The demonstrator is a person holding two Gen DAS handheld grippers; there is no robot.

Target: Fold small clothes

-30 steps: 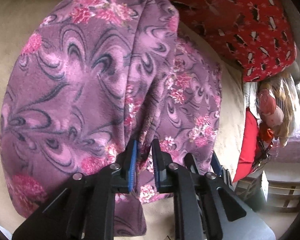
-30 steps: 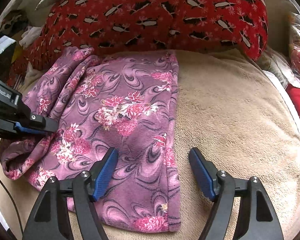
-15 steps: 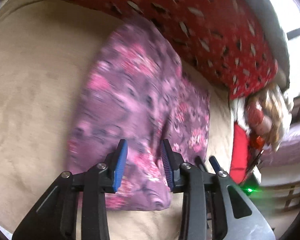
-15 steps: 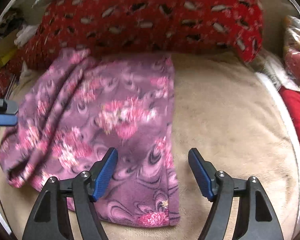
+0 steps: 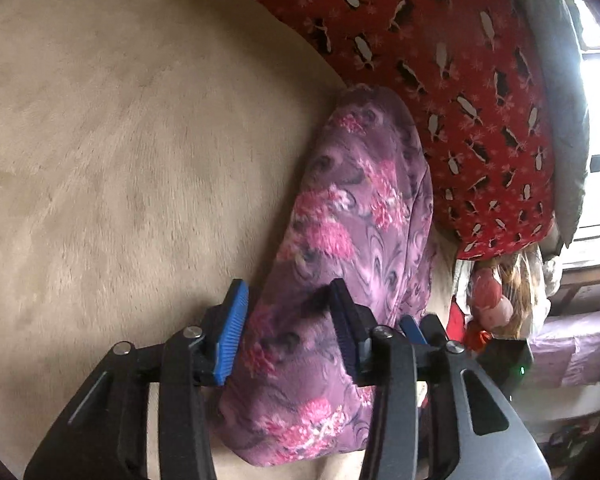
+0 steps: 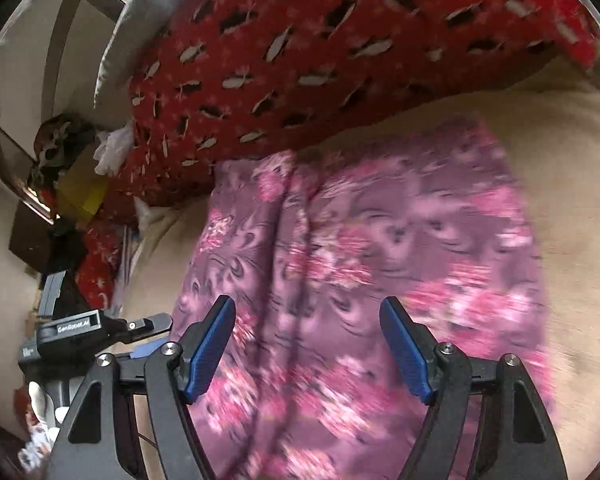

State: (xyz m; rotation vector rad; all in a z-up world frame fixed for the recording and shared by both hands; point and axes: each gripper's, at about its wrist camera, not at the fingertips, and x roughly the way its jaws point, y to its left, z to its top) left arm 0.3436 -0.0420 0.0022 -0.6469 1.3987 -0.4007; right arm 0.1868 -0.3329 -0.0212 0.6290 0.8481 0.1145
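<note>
In the left wrist view, the left tongs (image 5: pixel 288 328) are opening over the near end of the purple floral garment (image 5: pixel 352 248); cloth lies between the pads but nothing presses on it, so I judge this a release that leaves the fold lying. The garment runs toward one o'clock on the beige bed cover (image 5: pixel 120 140), up to the red patterned pillow (image 5: pixel 460 80). In the right wrist view, the right tongs (image 6: pixel 308 344) hover wide apart and empty above the garment (image 6: pixel 380 248), probably ready to smooth or take an edge; the left tool sits at nine o'clock.
</note>
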